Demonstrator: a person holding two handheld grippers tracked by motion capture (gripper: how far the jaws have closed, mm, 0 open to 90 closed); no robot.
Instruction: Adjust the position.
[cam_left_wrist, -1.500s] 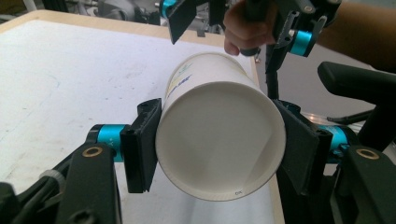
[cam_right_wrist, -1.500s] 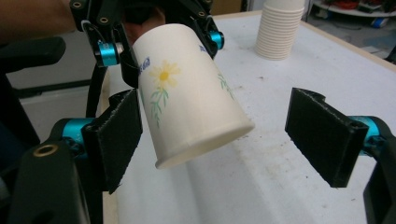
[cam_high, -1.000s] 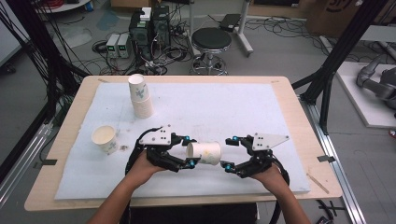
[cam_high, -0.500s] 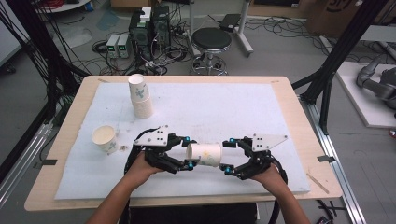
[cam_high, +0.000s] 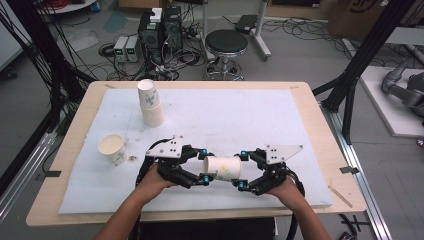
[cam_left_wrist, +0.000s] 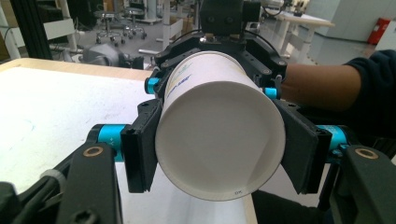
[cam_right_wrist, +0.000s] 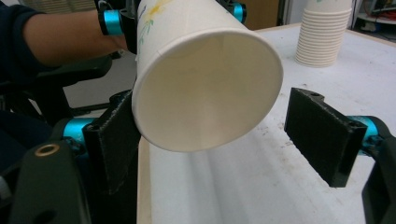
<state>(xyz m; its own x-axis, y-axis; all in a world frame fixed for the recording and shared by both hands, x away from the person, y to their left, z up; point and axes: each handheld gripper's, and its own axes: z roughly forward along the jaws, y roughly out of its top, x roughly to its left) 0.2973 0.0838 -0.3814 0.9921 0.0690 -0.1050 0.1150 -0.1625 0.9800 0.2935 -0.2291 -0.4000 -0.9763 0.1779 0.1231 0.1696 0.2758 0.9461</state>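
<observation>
My left gripper's (cam_left_wrist: 219, 154) jaws are clamped on the base end of a paper cup (cam_high: 223, 168), which lies sideways above the table's white mat (cam_high: 240, 115). My right gripper's (cam_right_wrist: 224, 140) jaws stand apart around the cup's open rim; one pad touches it at nine o'clock, the other seems clear, so I judge a handover or separation in progress. A cup stack (cam_high: 150, 102) sits at eleven o'clock and a single upright cup (cam_high: 112, 148) at nine, likely waiting.
</observation>
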